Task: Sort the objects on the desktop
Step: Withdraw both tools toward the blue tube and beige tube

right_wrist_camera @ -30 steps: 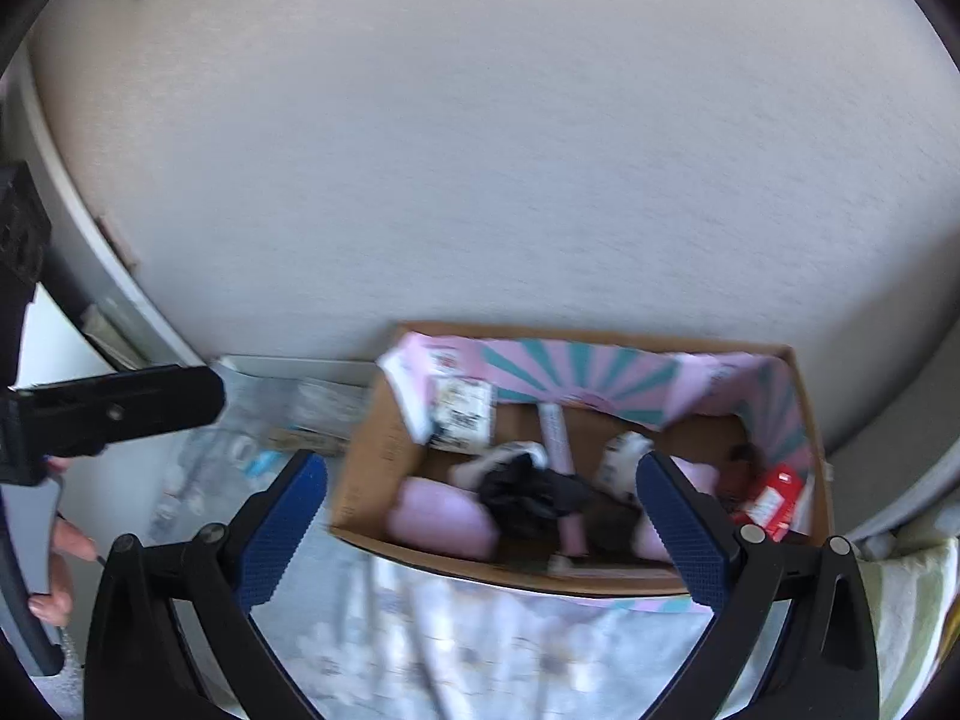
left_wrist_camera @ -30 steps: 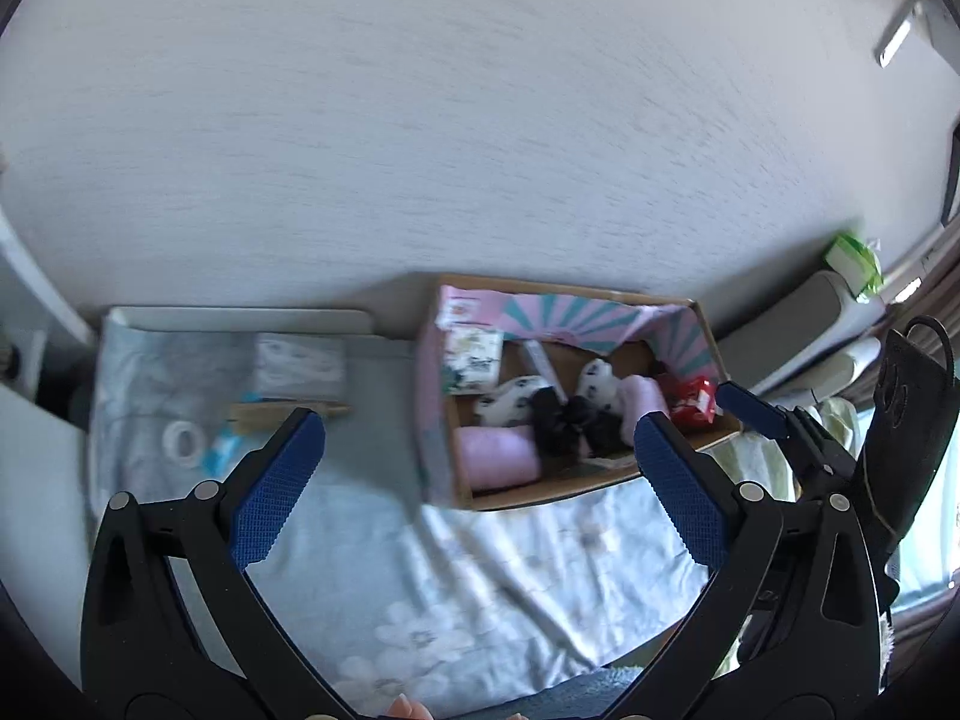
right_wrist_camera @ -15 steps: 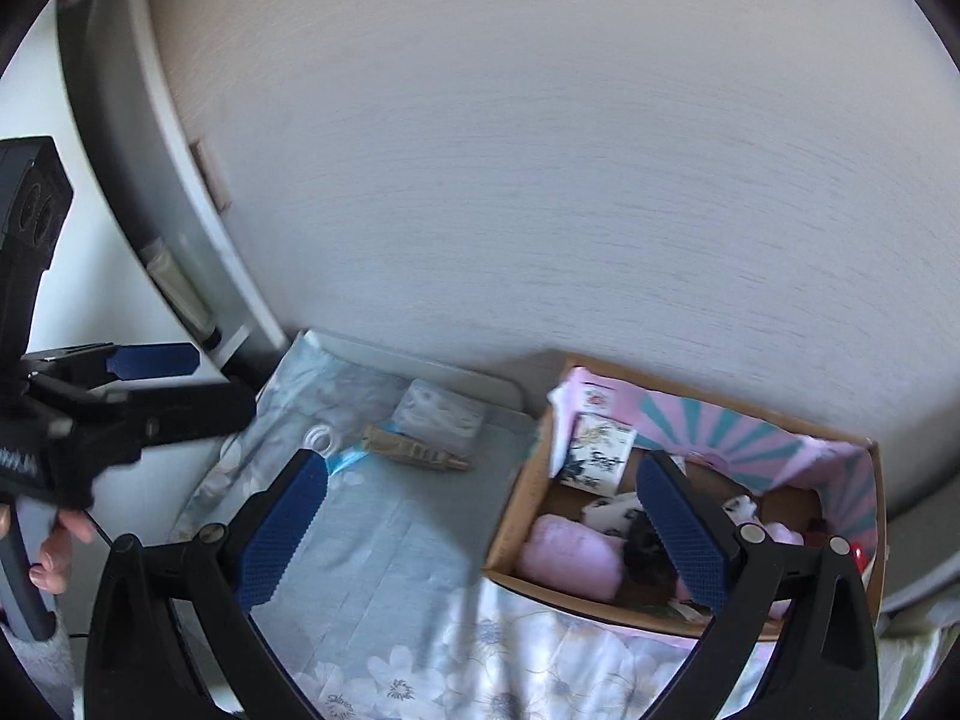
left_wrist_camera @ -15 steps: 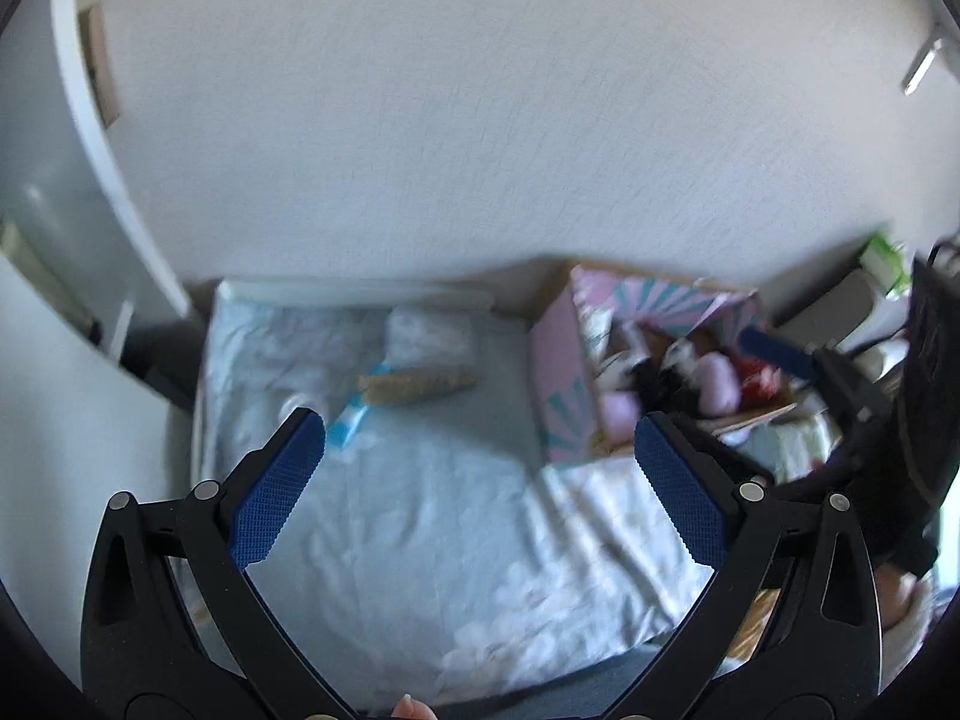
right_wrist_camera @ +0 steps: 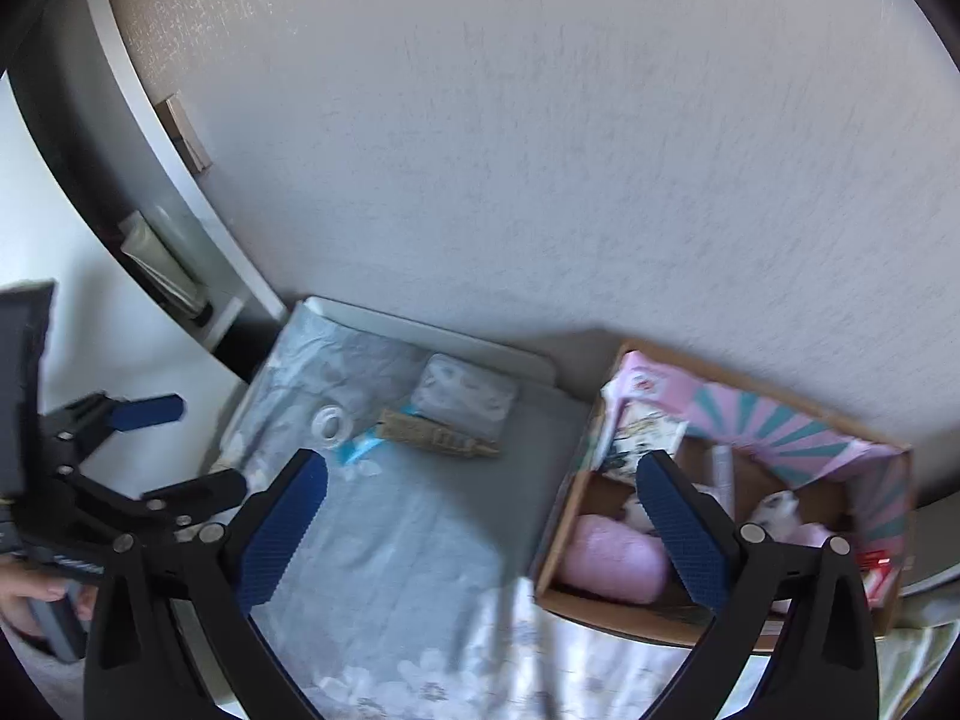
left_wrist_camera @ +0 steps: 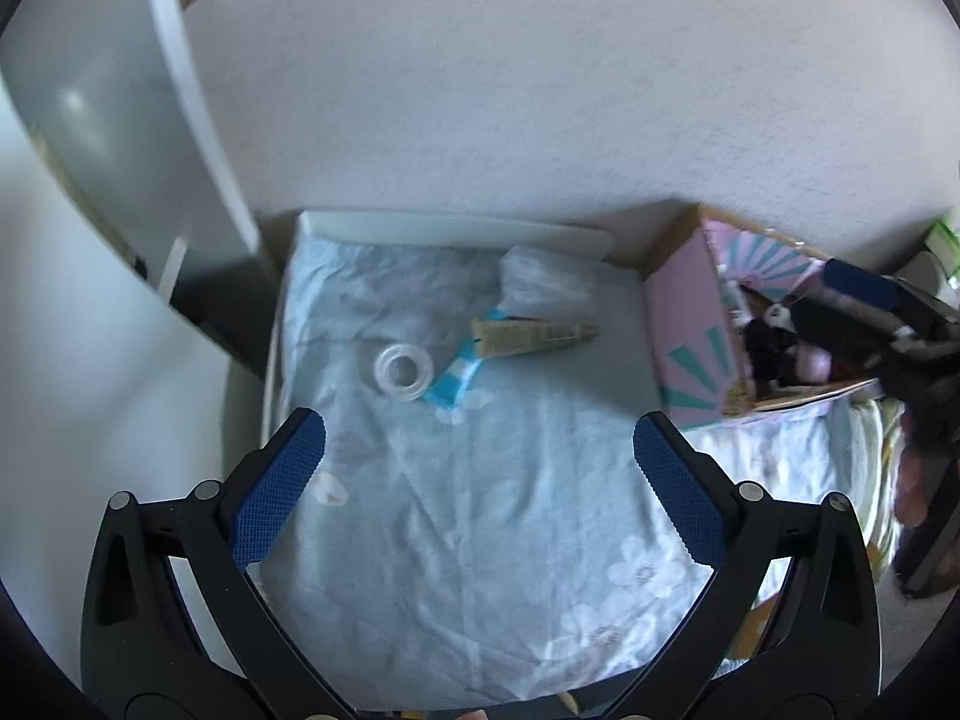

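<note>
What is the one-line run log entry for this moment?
left gripper: open, empty | right gripper: open, empty | tape: on cloth | box: filled

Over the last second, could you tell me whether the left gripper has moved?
Yes. The left gripper has swung left: the cardboard box, earlier centred between its fingers, now sits at the right edge, with the tape roll ahead.

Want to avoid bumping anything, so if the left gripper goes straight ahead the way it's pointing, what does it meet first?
Probably the bare blue floral cloth. The left gripper is open and empty; the tape roll lies beyond it, slightly left. Depth is uncertain.
</note>
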